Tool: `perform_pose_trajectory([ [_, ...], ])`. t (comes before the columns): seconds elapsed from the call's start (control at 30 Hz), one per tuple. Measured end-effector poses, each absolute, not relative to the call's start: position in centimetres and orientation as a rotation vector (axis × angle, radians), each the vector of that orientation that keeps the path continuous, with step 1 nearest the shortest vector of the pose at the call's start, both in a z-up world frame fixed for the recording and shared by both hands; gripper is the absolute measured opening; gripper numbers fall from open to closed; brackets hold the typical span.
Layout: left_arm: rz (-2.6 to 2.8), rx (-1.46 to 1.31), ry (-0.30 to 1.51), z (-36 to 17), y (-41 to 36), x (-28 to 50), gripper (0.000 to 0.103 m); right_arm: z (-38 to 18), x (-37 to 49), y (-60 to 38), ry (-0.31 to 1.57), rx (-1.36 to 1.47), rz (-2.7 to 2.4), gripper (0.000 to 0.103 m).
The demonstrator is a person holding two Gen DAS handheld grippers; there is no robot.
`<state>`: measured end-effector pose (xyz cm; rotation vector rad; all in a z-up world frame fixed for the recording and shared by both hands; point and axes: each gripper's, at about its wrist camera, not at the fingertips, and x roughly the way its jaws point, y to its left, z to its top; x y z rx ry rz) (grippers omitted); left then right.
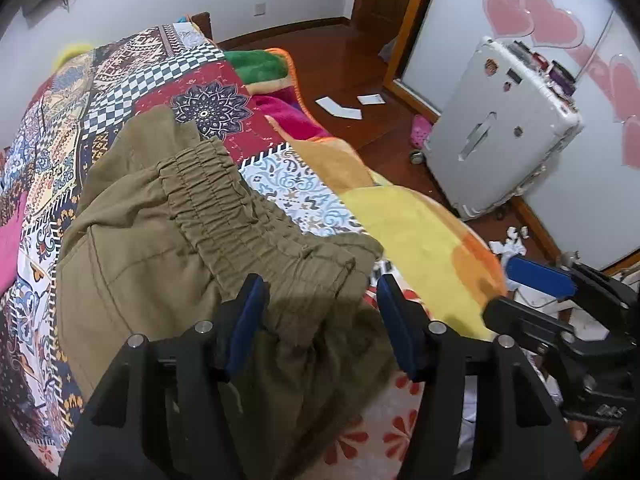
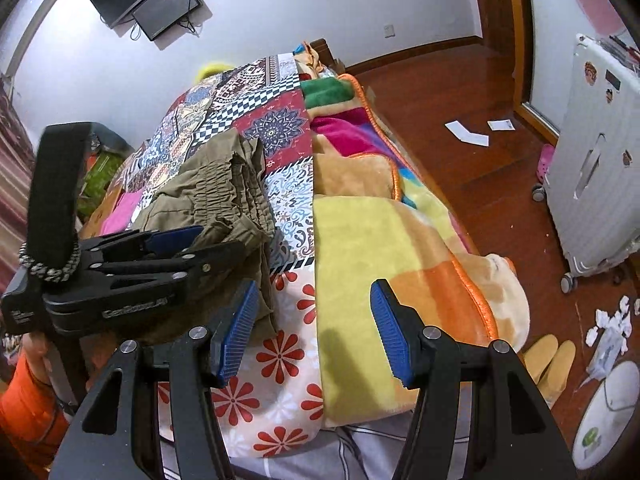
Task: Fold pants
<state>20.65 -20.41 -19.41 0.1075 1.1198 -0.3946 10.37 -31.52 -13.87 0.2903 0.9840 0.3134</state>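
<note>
Left tool [image 1: 320,312] hangs over the near end of the olive pants [image 1: 192,232], jaws parted about halfway; cloth sits in the gap between the blue pads [image 1: 244,320] but neither pad presses it, so released, nothing gripped. Right tool [image 2: 312,332] sits off to the side over the yellow-orange fleece blanket [image 2: 380,240], jaws also about half open, empty, touching nothing. Pants lie on the bed, on the patchwork quilt [image 1: 200,92], already doubled up into a thick bundle with the elastic waistband [image 1: 216,204] gathered on top and running away from the left tool. Judging by that, a fold looks laid down and let go, so the step in hand is the release or re-grip between folds. Next move probably calls for both tools to find a fresh edge of the bundle, likely the near end, close on all layers together, and carry it over toward the waistband without dragging the quilt. A white suitcase [image 1: 500,128] stands well apart on the wood floor [image 1: 352,72]; it's not relevant.
</note>
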Motion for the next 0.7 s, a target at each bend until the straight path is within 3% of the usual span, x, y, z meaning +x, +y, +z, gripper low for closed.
perform_pose_trajectory([
  [0.27,-0.380,0.047,1.015,-14.6,-15.8,18.7,0.060,-12.9,10.5,-29.5,0.970,0.257,0.357,0.054],
  [0.37,-0.296,0.029,0.955,-13.2,-12.0,19.0,0.073,-12.5,10.8,-27.9,0.965,0.233,0.388,0.054],
  [0.7,-0.100,-0.032,1.037,-16.9,-1.8,23.1,0.073,-12.5,11.6,-23.1,0.975,0.180,0.440,0.057],
])
